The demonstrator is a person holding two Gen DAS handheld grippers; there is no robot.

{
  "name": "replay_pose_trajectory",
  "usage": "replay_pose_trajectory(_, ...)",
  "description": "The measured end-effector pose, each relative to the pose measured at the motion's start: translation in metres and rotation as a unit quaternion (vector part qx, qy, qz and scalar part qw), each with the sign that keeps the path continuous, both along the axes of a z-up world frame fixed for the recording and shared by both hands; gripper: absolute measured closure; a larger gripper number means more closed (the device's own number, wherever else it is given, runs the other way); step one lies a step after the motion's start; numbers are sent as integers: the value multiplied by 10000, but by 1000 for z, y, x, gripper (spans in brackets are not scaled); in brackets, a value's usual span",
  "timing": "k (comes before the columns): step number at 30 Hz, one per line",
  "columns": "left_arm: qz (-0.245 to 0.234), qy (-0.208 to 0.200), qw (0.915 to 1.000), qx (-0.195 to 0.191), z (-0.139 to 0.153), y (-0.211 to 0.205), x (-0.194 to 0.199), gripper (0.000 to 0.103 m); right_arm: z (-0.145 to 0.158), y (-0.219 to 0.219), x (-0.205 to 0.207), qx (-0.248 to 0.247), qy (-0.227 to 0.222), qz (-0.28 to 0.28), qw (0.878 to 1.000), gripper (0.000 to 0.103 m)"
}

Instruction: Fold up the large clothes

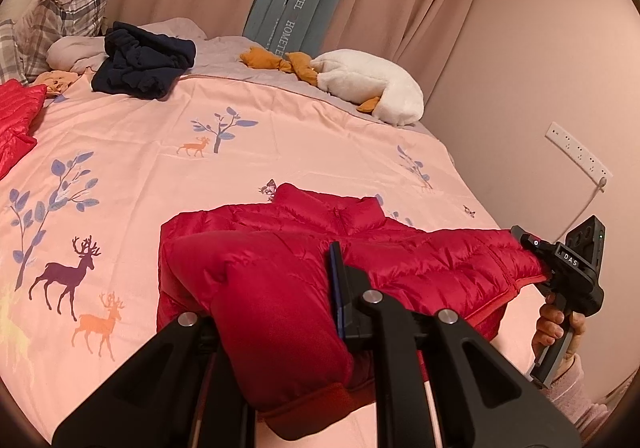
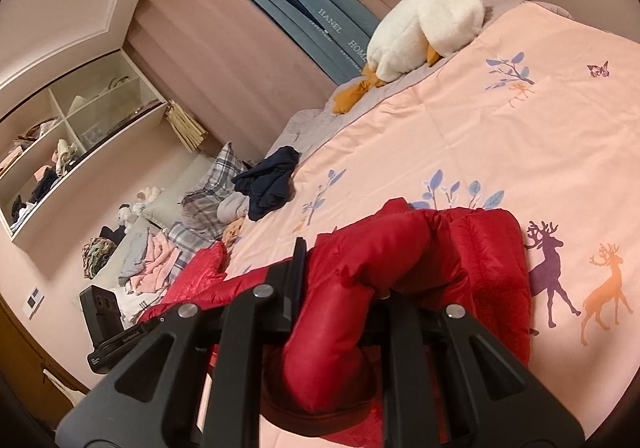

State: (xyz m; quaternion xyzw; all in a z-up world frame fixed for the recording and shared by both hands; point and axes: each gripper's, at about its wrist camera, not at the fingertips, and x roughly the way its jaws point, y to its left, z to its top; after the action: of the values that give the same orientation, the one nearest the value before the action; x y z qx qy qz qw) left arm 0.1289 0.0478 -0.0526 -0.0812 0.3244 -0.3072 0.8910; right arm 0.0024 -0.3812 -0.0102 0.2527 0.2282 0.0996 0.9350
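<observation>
Both grippers pinching the red jacket over the bed

Left gripper (image 1: 280, 312) and right gripper (image 2: 340, 312) are each clamped nearly closed on the jacket (image 1: 400, 248), bunched between their fingers (slick fabric); it could slip free, spoiling the fold on the bed (image 1: 280, 120)

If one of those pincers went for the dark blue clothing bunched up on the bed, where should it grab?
Judging by its pose, pinch one of the raised folds along the top of the navy garment, coming down from above. It lies crumpled in a heap on the pink bedspread, so no flat edge is offered, but the ridges stand up.
</observation>
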Motion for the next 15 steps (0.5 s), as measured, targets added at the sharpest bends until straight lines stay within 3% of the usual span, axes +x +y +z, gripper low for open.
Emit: replay_pose_trajectory(15, 38, 176, 9997, 191, -13, -17, 23, 90, -17, -13, 22, 45, 206, -139, 9997, 88)
